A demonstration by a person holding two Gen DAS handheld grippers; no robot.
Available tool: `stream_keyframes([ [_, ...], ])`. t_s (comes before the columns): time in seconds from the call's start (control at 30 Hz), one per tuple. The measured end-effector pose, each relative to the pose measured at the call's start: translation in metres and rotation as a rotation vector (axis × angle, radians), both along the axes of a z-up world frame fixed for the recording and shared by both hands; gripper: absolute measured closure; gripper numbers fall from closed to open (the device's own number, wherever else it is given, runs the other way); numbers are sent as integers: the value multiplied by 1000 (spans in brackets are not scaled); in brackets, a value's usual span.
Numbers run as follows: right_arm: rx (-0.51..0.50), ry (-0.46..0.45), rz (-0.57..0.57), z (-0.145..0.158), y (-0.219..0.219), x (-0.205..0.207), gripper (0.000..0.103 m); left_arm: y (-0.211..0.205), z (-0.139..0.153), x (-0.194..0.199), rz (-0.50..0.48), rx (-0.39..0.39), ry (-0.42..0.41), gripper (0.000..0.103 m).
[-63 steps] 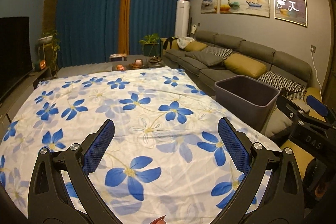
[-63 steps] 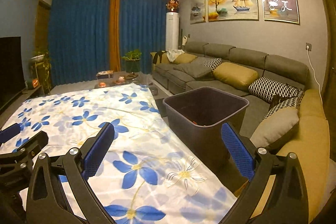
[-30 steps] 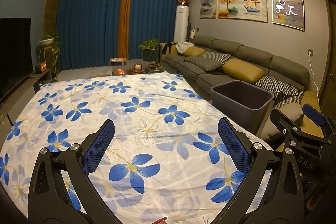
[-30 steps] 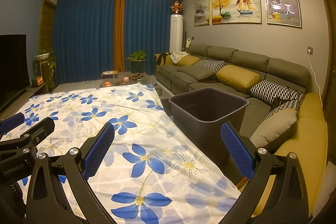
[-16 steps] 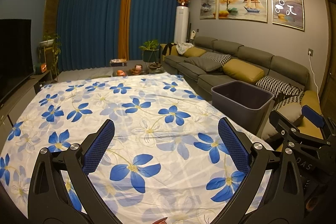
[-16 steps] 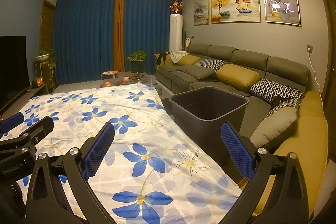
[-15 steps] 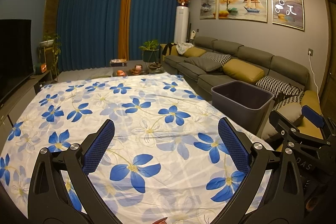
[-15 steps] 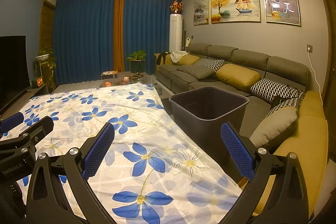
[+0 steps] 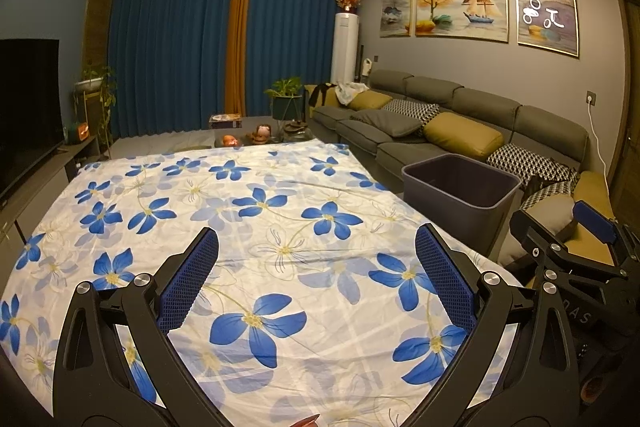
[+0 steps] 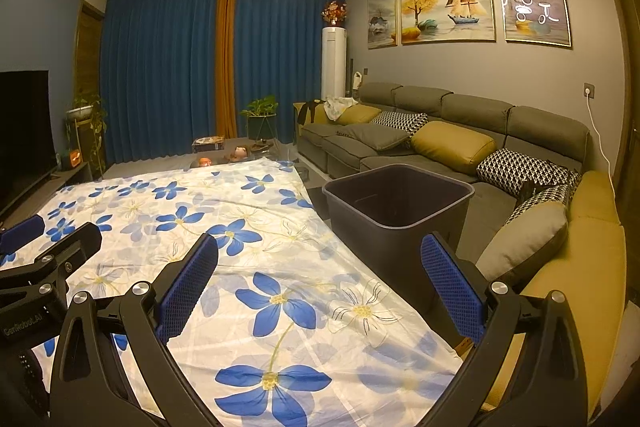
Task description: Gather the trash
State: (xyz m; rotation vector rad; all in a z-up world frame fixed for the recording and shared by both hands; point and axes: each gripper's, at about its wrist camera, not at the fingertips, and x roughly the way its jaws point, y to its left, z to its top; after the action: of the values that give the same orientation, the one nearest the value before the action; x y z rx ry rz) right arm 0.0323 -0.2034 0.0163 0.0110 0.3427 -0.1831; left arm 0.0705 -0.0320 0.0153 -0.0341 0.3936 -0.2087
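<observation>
Your left gripper (image 9: 316, 283) and right gripper (image 10: 320, 283) hover level, jaws spread, gripping nothing; dark grey plastic rectangular bin (image 10: 400, 205) just ahead of the right one.

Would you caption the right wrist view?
Open right gripper above the floral tablecloth, dark bin beside the table.

— What covers the worktop?
— A white cloth (image 9: 280, 227) printed with blue flowers, a bit creased.

— And along the right wall?
— A long grey sofa (image 10: 452, 131) with mustard cushions (image 10: 452, 145) and black-and-white patterned ones (image 10: 516, 169). Three framed paintings (image 10: 448, 9) hang above it; the middle one shows a sailing boat.

— The far end?
— Blue curtains (image 9: 172, 51) with an orange strip, a tall white air conditioner (image 9: 345, 47) with flowers on top, a potted plant (image 9: 286, 97) beside it. A dark television (image 9: 28, 107) stands at the left.
</observation>
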Motion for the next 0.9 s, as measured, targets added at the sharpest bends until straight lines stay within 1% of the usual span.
stream_keyframes([
  [0.9, 17, -8, -4, 1, -3, 0, 5, -8, 3, -1, -22, 11, -8, 6],
])
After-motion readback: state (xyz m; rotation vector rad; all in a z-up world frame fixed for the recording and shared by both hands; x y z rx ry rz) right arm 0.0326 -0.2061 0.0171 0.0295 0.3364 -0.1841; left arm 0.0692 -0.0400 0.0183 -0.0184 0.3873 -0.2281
